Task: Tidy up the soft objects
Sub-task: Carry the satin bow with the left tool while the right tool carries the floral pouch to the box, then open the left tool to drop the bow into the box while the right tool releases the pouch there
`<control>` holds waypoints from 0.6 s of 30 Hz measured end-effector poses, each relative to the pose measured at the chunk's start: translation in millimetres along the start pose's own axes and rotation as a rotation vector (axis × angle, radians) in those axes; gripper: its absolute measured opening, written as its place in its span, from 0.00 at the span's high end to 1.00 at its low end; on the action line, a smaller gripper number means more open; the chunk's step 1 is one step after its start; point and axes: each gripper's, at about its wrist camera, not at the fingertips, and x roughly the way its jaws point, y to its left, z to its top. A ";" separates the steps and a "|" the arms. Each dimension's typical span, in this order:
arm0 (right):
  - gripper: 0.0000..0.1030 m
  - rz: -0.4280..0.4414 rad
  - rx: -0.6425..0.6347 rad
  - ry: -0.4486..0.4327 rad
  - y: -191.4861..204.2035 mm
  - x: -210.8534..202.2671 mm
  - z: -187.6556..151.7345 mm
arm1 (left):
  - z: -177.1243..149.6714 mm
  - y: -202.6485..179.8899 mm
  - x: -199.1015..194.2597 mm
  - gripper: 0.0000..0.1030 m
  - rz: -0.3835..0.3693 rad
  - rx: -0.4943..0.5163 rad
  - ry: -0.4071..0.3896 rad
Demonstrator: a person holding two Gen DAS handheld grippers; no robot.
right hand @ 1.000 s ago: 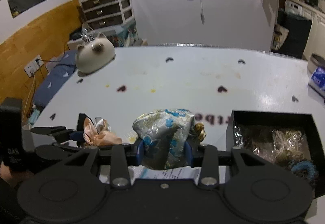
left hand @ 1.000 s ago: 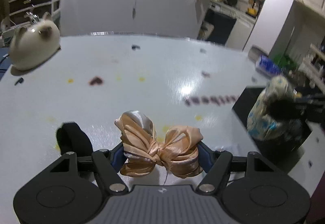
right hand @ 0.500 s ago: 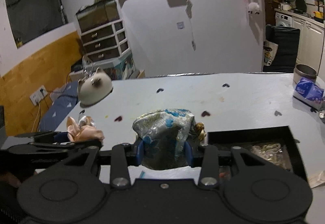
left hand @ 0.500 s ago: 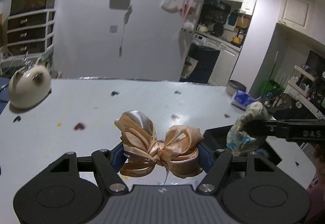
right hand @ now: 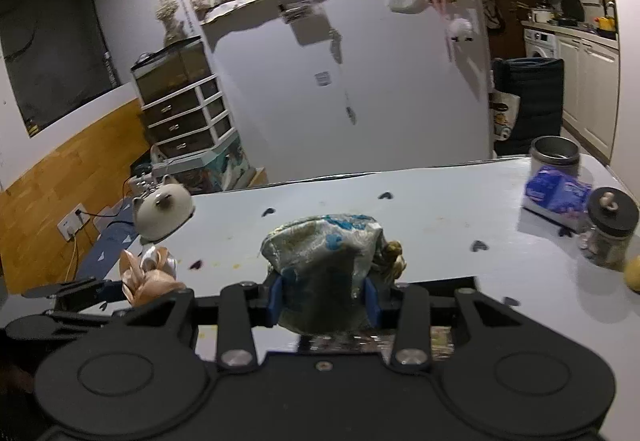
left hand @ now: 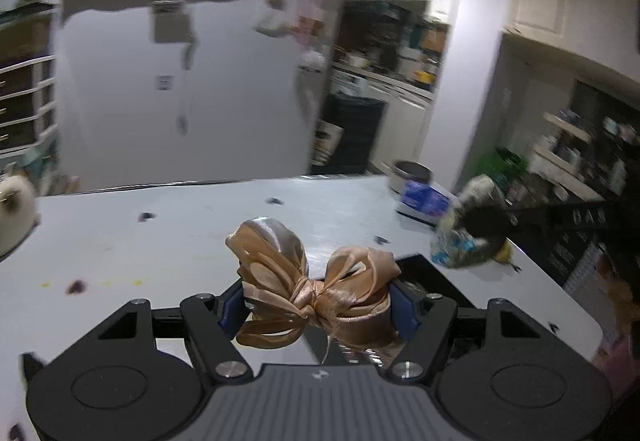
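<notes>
My left gripper [left hand: 318, 307] was clenched on the peach satin ribbon bow [left hand: 310, 283], pinched between the blue pads at lower centre of the left wrist frame and held above the white table [left hand: 160, 241]. Behind the bow, right of centre, the corner of the open black box [left hand: 424, 269] showed. My right gripper [right hand: 323, 299] was clamped around the silver-and-blue brocade fabric pouch [right hand: 326, 261], at centre of the right wrist frame, lifted off the table. In that frame the bow appeared at lower left. A cream cat-shaped plush [right hand: 162, 211] sat at the table's left edge; a blue tissue pack [right hand: 556, 193] and a black-lidded glass jar [right hand: 610, 227] stood at the right
</notes>
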 end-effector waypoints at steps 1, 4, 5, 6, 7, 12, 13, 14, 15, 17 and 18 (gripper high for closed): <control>0.61 0.001 0.006 0.000 -7.7 -2.7 0.0 | -0.1 -6.1 6.5 0.31 -0.025 0.021 0.013; 0.61 0.003 0.019 0.008 -31.1 -9.3 -0.2 | 0.4 -24.1 32.4 0.31 -0.111 0.128 0.082; 0.61 0.002 0.018 0.011 -38.8 -11.8 -0.9 | -0.2 -29.9 41.4 0.31 -0.131 0.169 0.104; 0.61 0.001 0.018 0.014 -43.6 -13.2 -1.4 | -0.1 -36.0 51.3 0.31 -0.152 0.212 0.132; 0.61 -0.001 0.020 0.015 -50.2 -15.6 -2.0 | -0.3 -41.4 61.2 0.31 -0.169 0.251 0.160; 0.61 -0.019 0.040 0.017 -79.2 -25.6 -3.9 | -6.3 -58.3 108.9 0.31 -0.274 0.378 0.295; 0.61 -0.022 0.044 0.017 -83.9 -26.7 -3.6 | -8.8 -62.3 117.1 0.31 -0.292 0.402 0.322; 0.61 -0.025 0.047 0.018 -88.7 -27.9 -3.7 | -10.6 -66.2 126.2 0.31 -0.310 0.432 0.349; 0.61 -0.027 0.050 0.020 -93.1 -28.4 -3.9 | -12.1 -69.8 134.9 0.31 -0.325 0.458 0.371; 0.61 -0.028 0.055 0.026 -100.7 -29.0 -4.4 | -15.2 -76.0 151.8 0.31 -0.354 0.504 0.424; 0.61 -0.028 0.057 0.028 -103.6 -28.9 -4.8 | -16.8 -78.8 159.1 0.31 -0.368 0.522 0.449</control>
